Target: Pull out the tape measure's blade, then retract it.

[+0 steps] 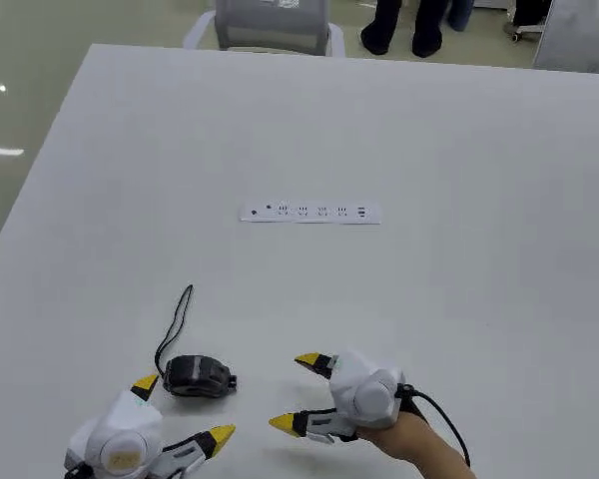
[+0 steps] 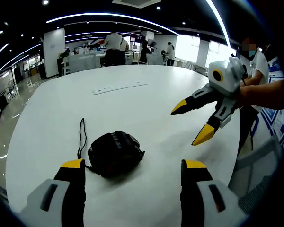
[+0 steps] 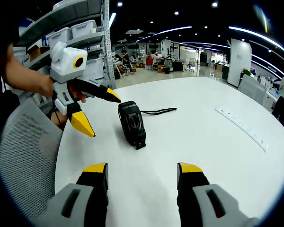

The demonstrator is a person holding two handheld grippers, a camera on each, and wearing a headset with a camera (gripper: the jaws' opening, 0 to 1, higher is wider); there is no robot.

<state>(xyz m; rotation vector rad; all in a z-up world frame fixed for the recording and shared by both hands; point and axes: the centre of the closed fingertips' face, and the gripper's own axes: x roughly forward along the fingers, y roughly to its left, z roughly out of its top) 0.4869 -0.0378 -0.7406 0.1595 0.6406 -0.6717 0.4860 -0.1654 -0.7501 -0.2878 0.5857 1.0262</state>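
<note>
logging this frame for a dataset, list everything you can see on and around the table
table: 1, white, spans the head view
tape measure: 1, black, near edge of the table, blade not pulled out
wrist strap: 1, black, trails from the tape measure toward the far side
power strip: 1, white, mid-table
office chair: 1, grey, at the far edge
people: several, dark clothes, standing beyond the table
left gripper: 1, white, yellow tips, open, just short of the tape measure
right gripper: 1, same colours, open, right of the tape measure
hand: 1, holds the right gripper
</note>
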